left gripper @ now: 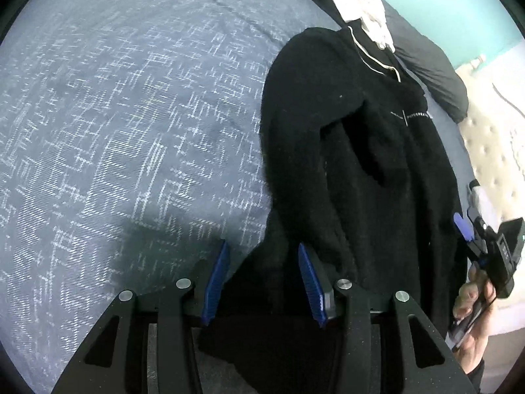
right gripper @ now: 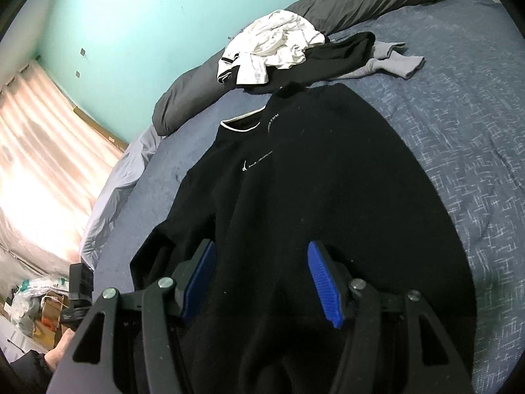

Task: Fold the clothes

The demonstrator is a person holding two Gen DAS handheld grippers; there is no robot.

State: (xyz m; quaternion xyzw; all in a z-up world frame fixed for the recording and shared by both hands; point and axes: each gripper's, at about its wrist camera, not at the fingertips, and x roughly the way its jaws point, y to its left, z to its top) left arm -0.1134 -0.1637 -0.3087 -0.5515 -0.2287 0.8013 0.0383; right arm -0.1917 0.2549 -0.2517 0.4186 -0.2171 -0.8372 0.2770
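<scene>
A black sweater [right gripper: 311, 170] with a white-trimmed collar [right gripper: 242, 124] lies flat on the blue patterned bedspread [left gripper: 115, 131], collar away from me. In the left wrist view one side of the sweater [left gripper: 361, 164] is folded over its body. My left gripper [left gripper: 262, 246] hangs low over the sweater's near edge. Its blue pads [left gripper: 215, 282] stand apart, with loose black cloth in the gap that they do not press. My right gripper [right gripper: 261, 244] hovers open above the sweater's lower body, nothing held. It also shows at the right edge of the left wrist view as the right gripper [left gripper: 469, 220], held by a hand [left gripper: 472, 305].
Beyond the collar lies a pile with a white garment [right gripper: 279, 42], a black one [right gripper: 334, 55] and a grey piece [right gripper: 393, 59]. A dark grey duvet [right gripper: 197, 92] runs along the teal wall. Curtains [right gripper: 39, 151] and floor clutter [right gripper: 29, 302] are off the bed's left side.
</scene>
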